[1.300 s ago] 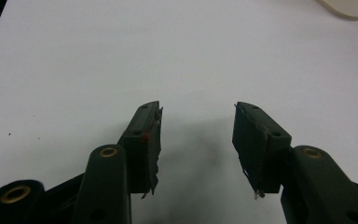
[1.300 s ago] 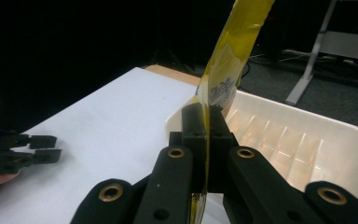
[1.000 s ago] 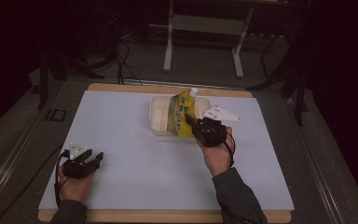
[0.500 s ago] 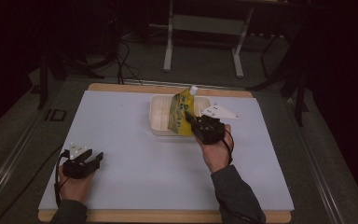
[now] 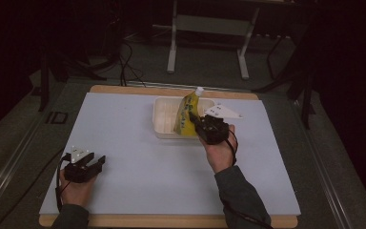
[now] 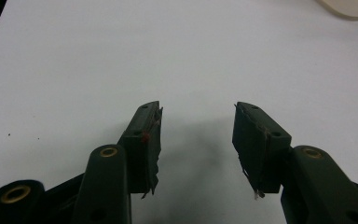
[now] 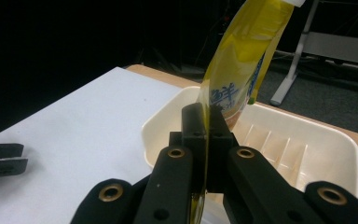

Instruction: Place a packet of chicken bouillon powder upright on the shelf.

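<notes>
A yellow spouted pouch [image 5: 188, 115] with a white cap stands upright over the cream tray [image 5: 164, 126] at the back middle of the white mat. My right gripper [image 5: 194, 122] is shut on the pouch's lower edge; in the right gripper view the pouch [image 7: 242, 60] rises from between the pressed jaws of that gripper [image 7: 206, 122], above the tray [image 7: 307, 154]. My left gripper [image 5: 94, 162] rests near the mat's front left corner. Its own view shows the gripper [image 6: 197, 122] open over bare mat with nothing between the jaws.
The white mat [image 5: 124, 143] lies on a wooden board with dark floor around it. A metal stand [image 5: 209, 28] and cables sit beyond the far edge. A corner of the tray [image 6: 349, 7] appears at the top right of the left gripper view.
</notes>
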A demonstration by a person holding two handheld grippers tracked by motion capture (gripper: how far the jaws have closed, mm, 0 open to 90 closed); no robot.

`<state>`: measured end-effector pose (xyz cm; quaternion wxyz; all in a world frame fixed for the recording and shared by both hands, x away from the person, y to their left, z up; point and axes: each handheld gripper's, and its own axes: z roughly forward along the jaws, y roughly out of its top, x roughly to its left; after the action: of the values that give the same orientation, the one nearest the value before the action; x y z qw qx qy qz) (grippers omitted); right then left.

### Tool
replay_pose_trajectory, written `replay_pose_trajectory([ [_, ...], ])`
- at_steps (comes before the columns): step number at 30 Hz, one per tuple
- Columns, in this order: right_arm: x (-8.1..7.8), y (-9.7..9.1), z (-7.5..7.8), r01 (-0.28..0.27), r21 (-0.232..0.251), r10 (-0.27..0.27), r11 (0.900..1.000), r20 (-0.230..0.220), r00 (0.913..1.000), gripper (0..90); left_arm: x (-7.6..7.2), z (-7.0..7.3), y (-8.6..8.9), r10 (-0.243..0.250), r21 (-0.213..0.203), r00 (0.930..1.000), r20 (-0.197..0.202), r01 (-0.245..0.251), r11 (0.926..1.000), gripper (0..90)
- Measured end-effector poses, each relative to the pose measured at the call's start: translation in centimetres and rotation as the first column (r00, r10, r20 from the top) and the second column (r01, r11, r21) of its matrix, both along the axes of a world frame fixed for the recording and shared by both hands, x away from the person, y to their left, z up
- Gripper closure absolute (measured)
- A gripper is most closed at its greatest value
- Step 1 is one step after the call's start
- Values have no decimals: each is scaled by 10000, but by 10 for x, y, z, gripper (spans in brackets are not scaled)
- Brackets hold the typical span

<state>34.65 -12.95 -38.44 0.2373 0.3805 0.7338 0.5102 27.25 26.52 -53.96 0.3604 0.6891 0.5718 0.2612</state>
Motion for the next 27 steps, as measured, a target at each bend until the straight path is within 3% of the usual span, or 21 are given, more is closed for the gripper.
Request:
replay_pose_trajectory([
  [27, 14, 11, -1, -73, -373, 75, 9993, 37, 10000, 900, 0, 0, 0, -2, -27, 10000, 35, 2, 10000, 515],
])
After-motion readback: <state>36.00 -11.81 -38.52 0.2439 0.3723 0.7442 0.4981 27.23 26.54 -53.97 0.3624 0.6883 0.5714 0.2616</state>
